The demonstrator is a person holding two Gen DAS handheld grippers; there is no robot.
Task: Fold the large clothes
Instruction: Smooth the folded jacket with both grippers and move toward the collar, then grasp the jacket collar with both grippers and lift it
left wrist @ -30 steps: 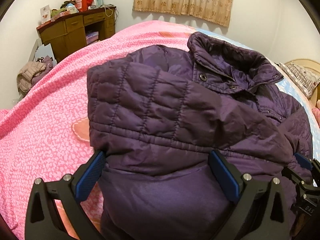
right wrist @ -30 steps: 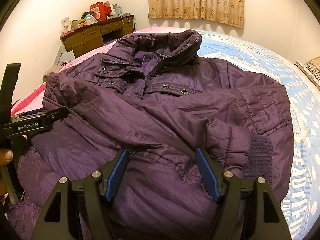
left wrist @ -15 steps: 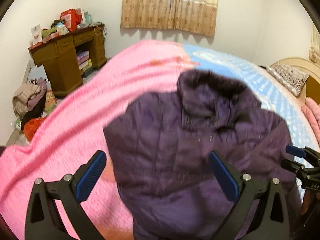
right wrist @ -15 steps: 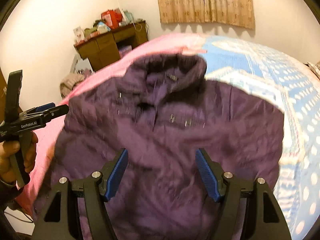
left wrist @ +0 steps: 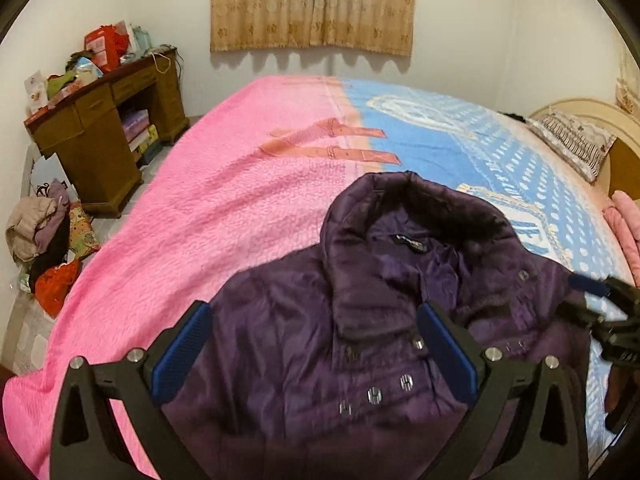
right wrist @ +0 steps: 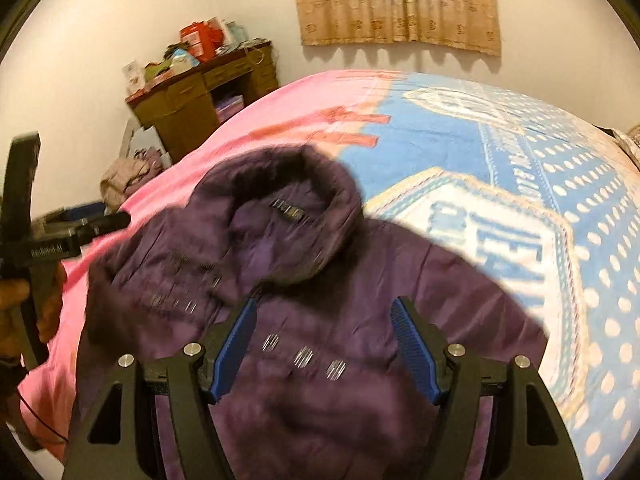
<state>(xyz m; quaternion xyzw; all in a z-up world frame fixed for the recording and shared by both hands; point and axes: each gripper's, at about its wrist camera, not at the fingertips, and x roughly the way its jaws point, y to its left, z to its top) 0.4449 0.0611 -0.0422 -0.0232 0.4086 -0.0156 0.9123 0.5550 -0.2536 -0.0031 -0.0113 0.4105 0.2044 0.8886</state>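
Observation:
A dark purple padded jacket (left wrist: pixel 360 320) lies on the bed, collar away from me and front up; it also shows in the right wrist view (right wrist: pixel 320 280), blurred by motion. My left gripper (left wrist: pixel 316 344) is open and empty, held above the jacket's left shoulder side. My right gripper (right wrist: pixel 326 344) is open and empty, above the jacket's chest. The right gripper shows at the right edge of the left wrist view (left wrist: pixel 600 312), and the left gripper shows in a hand at the left edge of the right wrist view (right wrist: pixel 60 240).
The bed has a pink and blue blanket (left wrist: pixel 240 184). A wooden desk (left wrist: pixel 100 120) with clutter stands at the left wall, with a pile of clothes (left wrist: pixel 40 232) on the floor. A pillow (left wrist: pixel 572 140) lies at the bed's far right.
Both grippers have pulled back and up from the jacket, which now looks smaller and lower in both views. The folded sleeves seen earlier are out of sight below the frame.

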